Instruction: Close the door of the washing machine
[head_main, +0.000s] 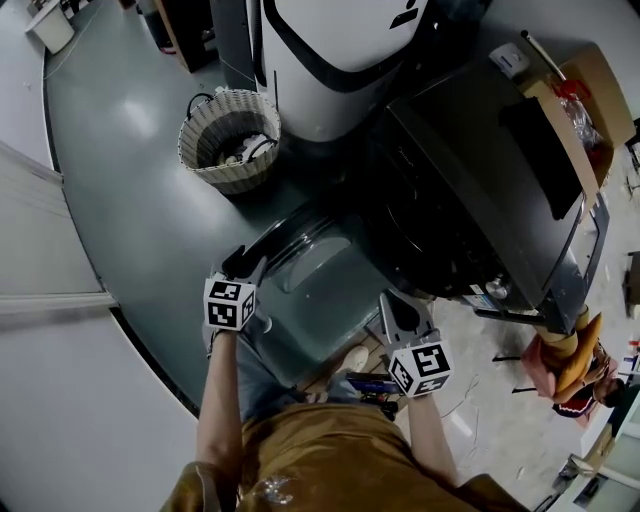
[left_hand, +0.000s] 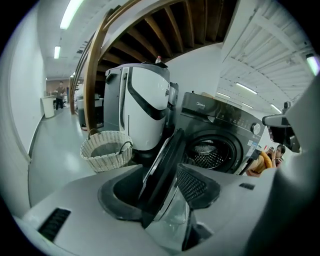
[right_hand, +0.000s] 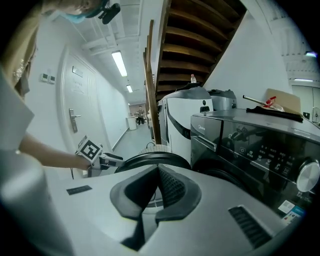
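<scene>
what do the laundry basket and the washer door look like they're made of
Laundry basket: pale woven wicker or rope, matte; the weave ribs show on its wall. Its dark handle loop may be metal.
Washer door: a dark glossy ring, likely plastic, round a clear domed window. The window looks like glass, since light glints off it and you can see through it.
</scene>
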